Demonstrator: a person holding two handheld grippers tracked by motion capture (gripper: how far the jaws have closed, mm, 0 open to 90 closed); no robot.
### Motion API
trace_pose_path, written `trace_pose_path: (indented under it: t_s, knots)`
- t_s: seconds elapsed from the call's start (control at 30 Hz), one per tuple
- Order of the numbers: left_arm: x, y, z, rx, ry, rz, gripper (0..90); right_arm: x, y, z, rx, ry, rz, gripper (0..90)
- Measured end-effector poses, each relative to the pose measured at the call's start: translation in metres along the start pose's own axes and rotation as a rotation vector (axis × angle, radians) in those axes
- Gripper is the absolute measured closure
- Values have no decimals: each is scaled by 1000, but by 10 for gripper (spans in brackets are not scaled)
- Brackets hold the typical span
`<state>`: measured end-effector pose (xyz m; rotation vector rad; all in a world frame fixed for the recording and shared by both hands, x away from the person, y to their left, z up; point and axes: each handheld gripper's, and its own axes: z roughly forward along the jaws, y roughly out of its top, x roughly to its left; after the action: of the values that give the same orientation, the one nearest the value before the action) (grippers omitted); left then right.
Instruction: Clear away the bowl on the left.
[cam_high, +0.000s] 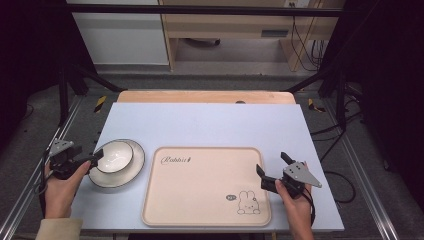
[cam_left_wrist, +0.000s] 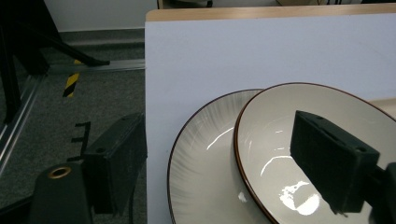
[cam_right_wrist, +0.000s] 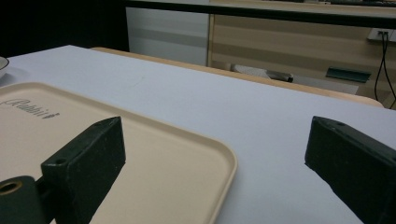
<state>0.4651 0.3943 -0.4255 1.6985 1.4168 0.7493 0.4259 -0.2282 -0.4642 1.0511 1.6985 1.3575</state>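
Now closing left gripper (cam_high: 95, 159) jaws, not yet pinching bowl (cam_high: 114, 156) rim. Sits on plate (cam_high: 134, 167), left of tray (cam_high: 205, 212). Hard, slippery, breakable. Right gripper (cam_high: 272, 166) wide open.

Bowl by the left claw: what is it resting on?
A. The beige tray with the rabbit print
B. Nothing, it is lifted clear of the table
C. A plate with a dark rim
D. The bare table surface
C. In the high view the bowl sits inside the plate, left of the tray; the left claw straddles its rim, open and not gripping.
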Motion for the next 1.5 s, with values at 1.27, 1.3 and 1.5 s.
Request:
trace_pose_path:
  t_s: [1.27,1.3,1.5]
  knots:
    - [-10,-5,22,202,-42,-69,679,8,-3,6,30,32,-5,51]
    - [-11,-5,22,208,-39,-67,687,8,-3,7,31,33,-6,51]
    - [-10,-5,23,206,-38,-64,776,9,-3,7,34,32,-8,51]
